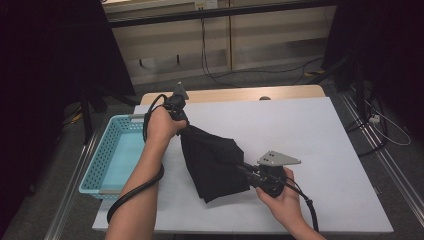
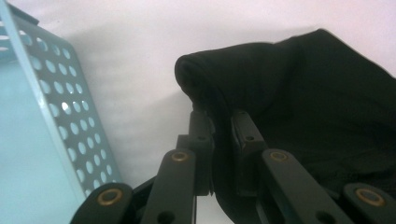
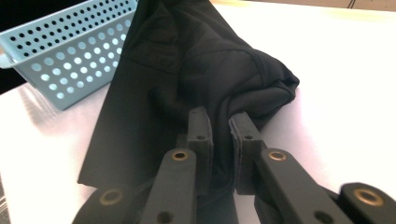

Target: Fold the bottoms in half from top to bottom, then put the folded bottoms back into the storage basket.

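Black cloth garment (image 1: 212, 160) spans both tools: left gripper (image 1: 184, 126) clamps its 11 o'clock corner, right gripper (image 1: 243, 170) clamps its 4 o'clock edge.

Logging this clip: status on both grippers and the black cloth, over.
Left gripper and right gripper both shut on black cloth. Cloth lifted between them, lower edge near table. Blue basket alongside, nothing blocking.

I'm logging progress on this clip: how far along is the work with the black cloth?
Done: both grippers have a grip, the left gripper and right gripper each shut on the black fabric garment. In hand: it hangs bunched between them, its lower edge on the white table. Left: the perforated light blue plastic basket beside it holds nothing, so putting the garment in it, if intended, remains.
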`<move>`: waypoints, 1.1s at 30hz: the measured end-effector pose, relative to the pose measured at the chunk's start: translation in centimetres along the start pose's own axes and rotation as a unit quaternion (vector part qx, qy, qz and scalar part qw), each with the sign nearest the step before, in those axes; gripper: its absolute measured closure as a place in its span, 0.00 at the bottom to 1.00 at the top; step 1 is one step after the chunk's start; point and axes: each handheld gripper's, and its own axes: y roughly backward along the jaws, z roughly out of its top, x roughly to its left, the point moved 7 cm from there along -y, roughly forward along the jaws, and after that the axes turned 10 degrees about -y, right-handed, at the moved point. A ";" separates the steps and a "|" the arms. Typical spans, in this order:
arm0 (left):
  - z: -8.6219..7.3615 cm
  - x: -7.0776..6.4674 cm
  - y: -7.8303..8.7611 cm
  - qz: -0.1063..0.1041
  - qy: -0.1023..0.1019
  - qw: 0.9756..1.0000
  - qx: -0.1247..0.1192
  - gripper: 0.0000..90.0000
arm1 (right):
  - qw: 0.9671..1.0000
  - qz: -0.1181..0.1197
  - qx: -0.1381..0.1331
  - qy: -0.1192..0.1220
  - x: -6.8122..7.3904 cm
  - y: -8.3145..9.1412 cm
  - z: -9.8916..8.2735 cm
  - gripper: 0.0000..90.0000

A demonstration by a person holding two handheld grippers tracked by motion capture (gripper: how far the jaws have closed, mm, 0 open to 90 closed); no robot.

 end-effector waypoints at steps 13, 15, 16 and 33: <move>0.2 0.3 1.0 -0.009 0.003 1.000 0.000 0.90 | 1.000 0.011 -0.006 0.009 1.1 -0.2 0.4 0.90; 0.1 0.4 1.1 -0.010 0.002 1.000 0.002 0.90 | 1.000 0.014 -0.006 0.009 1.2 -0.2 0.4 0.90; 0.1 0.5 1.2 -0.009 0.001 1.000 0.003 0.90 | 1.000 0.015 -0.006 0.010 1.3 -0.3 0.4 0.90; 0.6 0.6 3.1 -0.014 0.006 1.000 0.002 0.90 | 0.999 0.025 -0.021 0.017 2.4 0.0 1.6 0.91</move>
